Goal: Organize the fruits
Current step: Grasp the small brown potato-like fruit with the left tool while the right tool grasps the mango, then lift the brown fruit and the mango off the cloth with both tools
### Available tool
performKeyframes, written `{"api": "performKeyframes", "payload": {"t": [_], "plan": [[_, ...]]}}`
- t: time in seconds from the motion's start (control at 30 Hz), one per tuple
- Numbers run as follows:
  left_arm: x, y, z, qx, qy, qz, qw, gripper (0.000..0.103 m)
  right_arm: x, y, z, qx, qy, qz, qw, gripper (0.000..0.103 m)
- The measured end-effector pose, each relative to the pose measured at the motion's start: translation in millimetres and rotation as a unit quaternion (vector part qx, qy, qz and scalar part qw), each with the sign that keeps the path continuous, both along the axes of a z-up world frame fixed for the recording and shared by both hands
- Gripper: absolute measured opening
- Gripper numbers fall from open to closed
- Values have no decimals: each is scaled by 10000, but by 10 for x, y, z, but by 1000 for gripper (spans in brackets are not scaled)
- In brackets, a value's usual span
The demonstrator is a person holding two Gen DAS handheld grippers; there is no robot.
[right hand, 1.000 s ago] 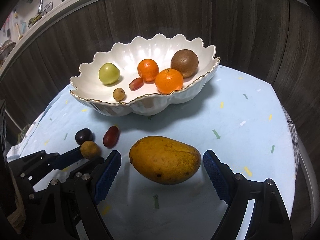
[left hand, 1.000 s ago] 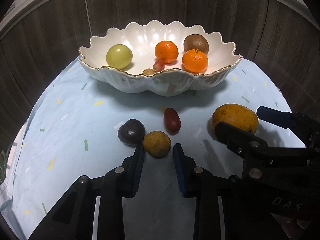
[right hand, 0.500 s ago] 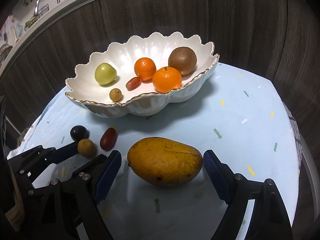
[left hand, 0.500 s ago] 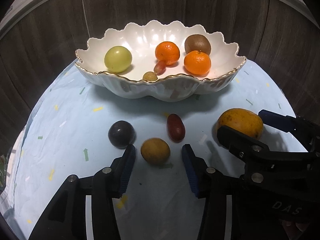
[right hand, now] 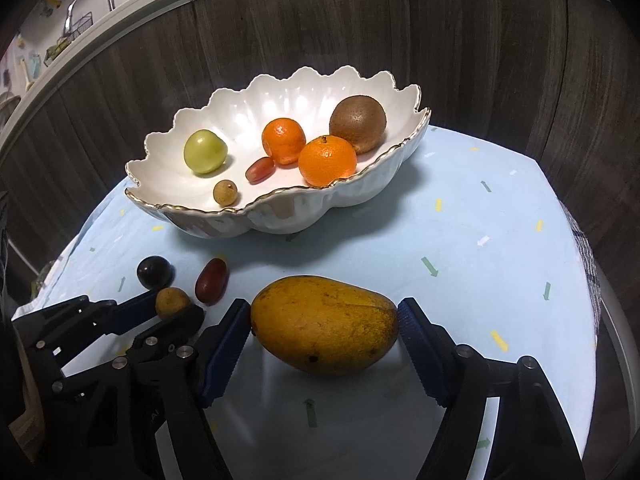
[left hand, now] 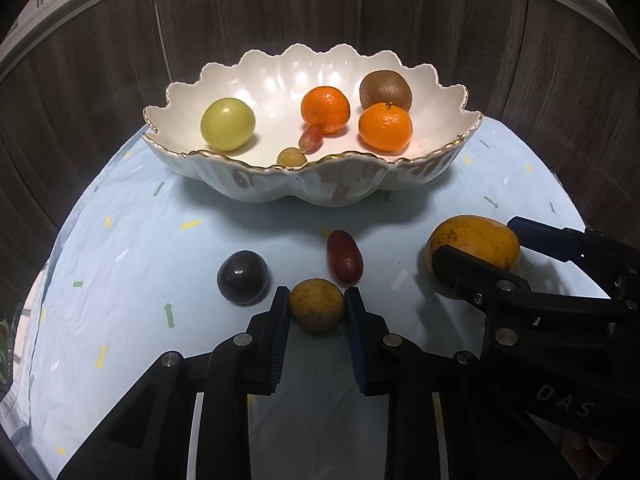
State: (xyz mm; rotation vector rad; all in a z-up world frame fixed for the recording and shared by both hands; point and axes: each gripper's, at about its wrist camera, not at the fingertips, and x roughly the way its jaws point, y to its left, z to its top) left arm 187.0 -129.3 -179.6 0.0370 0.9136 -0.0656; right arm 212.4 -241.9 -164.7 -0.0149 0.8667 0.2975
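- Left gripper [left hand: 317, 307]: jaws closed onto the small brown fruit [left hand: 317, 305], pads touching both flanks. It sits on the bench, 6 o'clock of the bowl [left hand: 320, 190].
- Right gripper [right hand: 324, 330]: jaws clamped on the mango [right hand: 325, 323] end to end, tips at its two ends; mango on the bench at 5 o'clock of the bowl.
- Handling, my read: mango is heavy, smooth and soft-ripe. An end grip may pivot or slip; across the belly would be safer. Small fruit is light, round, firm: mid-height pinch, gentle force.
- Looks: mango yellow-orange with dark specks; small fruit dull tan and speckled.
- Loose beside it: dark plum [left hand: 242, 277] at 10 o'clock, red oblong fruit [left hand: 345, 256] at 1 o'clock.
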Motion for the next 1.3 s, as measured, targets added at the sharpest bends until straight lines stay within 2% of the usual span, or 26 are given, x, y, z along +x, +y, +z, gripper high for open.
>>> {"api": "performKeyframes", "payload": {"t": [0.63,1.3], "plan": [[-156,52,277,-17,-228,-169,9996,27,-270,18,260,166,-168,-343,9991,71],[-188,35,305,42,-155,-268,9995,27,-350,49,309,121,-110,-339,9993,67]]}}
